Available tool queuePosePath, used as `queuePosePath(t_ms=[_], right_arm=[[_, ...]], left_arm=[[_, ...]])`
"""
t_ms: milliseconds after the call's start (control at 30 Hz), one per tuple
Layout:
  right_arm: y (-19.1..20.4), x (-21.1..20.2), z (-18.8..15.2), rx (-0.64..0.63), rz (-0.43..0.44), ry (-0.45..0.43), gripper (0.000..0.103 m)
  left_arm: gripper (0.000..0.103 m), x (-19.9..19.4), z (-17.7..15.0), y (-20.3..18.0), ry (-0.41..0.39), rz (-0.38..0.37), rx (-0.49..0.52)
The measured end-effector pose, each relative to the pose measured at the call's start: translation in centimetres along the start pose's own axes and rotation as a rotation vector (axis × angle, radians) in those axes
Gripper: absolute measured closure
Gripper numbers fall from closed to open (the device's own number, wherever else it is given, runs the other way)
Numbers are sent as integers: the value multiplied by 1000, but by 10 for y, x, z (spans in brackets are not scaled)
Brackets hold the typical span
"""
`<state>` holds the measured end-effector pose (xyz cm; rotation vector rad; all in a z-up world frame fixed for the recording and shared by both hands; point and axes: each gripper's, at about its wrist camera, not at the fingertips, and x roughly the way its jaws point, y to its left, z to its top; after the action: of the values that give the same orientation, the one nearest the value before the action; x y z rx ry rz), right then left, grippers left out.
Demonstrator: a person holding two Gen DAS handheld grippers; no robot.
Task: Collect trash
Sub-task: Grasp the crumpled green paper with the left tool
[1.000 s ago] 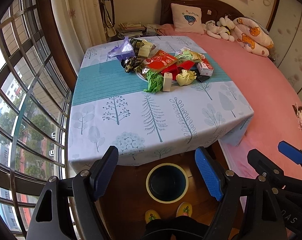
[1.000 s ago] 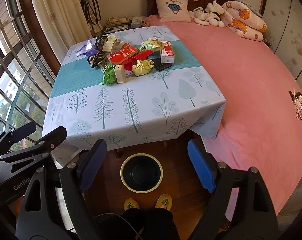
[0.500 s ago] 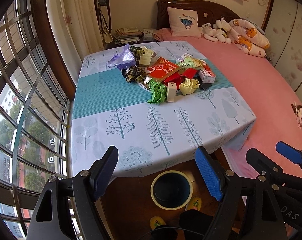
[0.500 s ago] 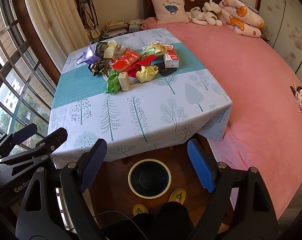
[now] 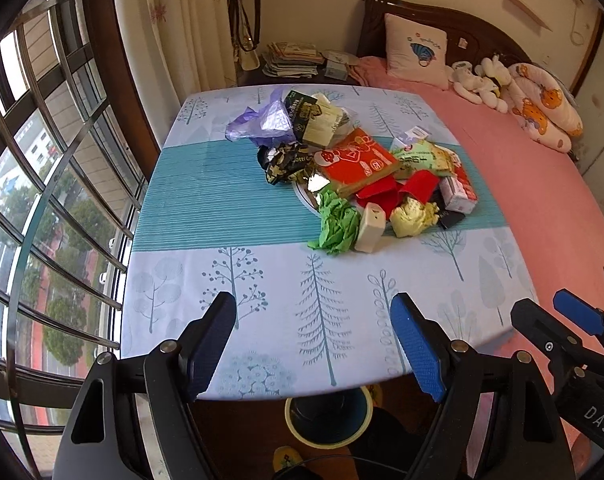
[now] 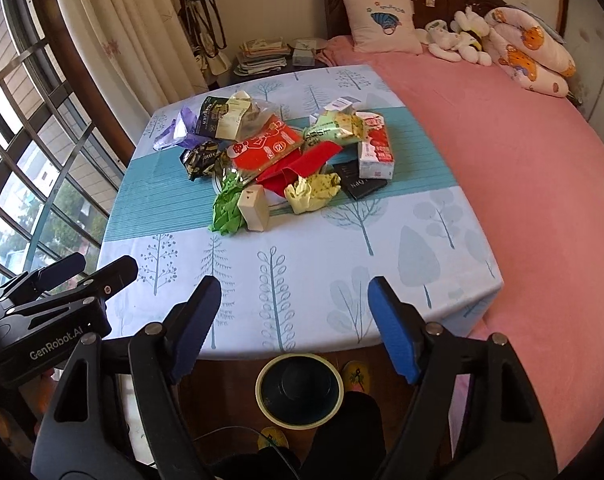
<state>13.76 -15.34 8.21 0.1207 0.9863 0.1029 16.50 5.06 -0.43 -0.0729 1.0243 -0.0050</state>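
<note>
Trash pile [image 5: 357, 176] heaped mid-counter [image 5: 262, 288], far from both tools. Waste bin [image 6: 300, 390] below the near edge, handy for dropping. Left tool [image 5: 313, 344] wide, empty; right tool [image 6: 294, 324] wide, closing, nothing between.

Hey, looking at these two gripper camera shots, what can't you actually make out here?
- Left wrist view: trash bin, its far rim hidden by the tablecloth edge.
- Both views: the plate, mostly buried under wrappers.
- Right wrist view: black card, print too small to read.
- The person: only feet and dark clothing show.
</note>
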Motion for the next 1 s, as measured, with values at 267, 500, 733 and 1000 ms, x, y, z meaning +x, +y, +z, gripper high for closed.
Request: queuePosePath(t_ms=[267,500,733,1000], right_arm=[[-5,93,72,-130,149,91,40],[13,189,102,-96,253,233,43],[22,250,104,-91,268,334,47],[11,268,97,-108,299,379,81]], left_arm=[[22,53,55,-3,-18,145,-96],[22,90,62,13,39,249,-162],[22,118,56,19,81,261,-202],[22,149,73,-4,125,149,-168]])
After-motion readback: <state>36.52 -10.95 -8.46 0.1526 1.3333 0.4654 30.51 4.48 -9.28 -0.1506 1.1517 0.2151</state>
